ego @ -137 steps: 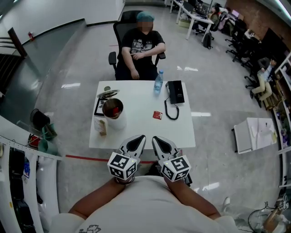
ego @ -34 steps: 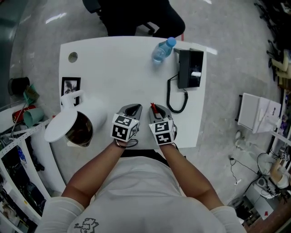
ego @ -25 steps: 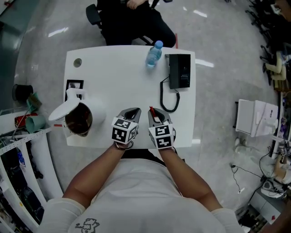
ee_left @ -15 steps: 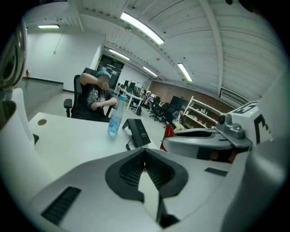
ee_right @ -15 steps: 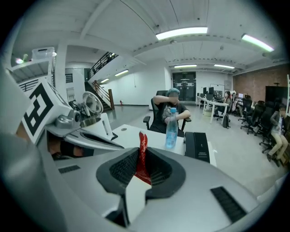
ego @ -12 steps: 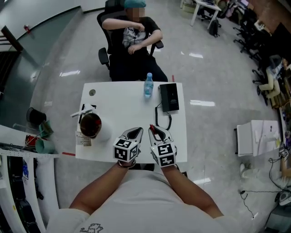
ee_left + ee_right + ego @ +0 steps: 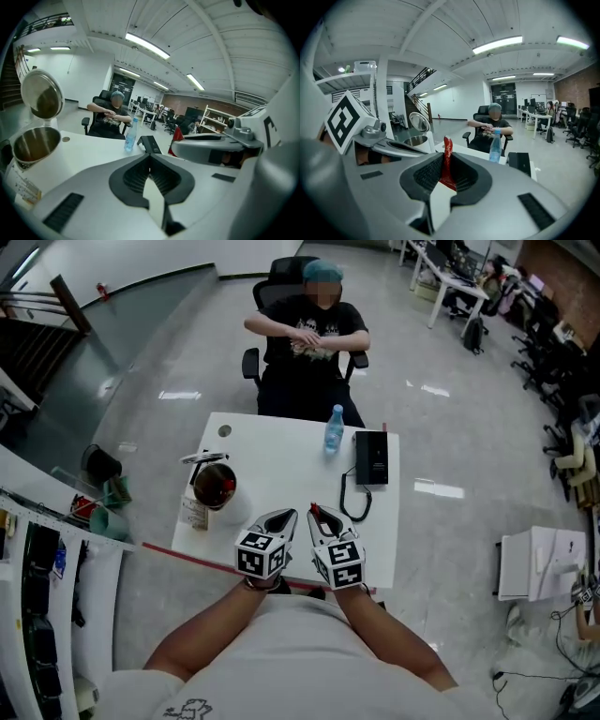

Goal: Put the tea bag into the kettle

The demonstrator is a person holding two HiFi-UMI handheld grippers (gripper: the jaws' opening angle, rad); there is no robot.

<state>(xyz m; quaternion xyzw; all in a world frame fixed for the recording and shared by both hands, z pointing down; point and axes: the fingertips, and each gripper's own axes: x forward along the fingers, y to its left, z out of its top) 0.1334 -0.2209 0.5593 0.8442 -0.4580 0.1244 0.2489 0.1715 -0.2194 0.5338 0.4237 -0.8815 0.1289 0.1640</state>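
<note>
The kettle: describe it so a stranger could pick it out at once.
On the white table, look to its left edge in the head view. There stands the round metal-lined kettle, lid flipped up. It alone is wide and open-topped; the clear water bottle and black desk phone stand at the far right.

Tea bag [image 7: 446, 154] lower end hidden between jaws.

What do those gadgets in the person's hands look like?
The left tongs and right tongs match: grey-white pointed shells with black ribbed pads inside. Each carries a cube of black-and-white square markers. The person wears a white short-sleeved shirt.
</note>
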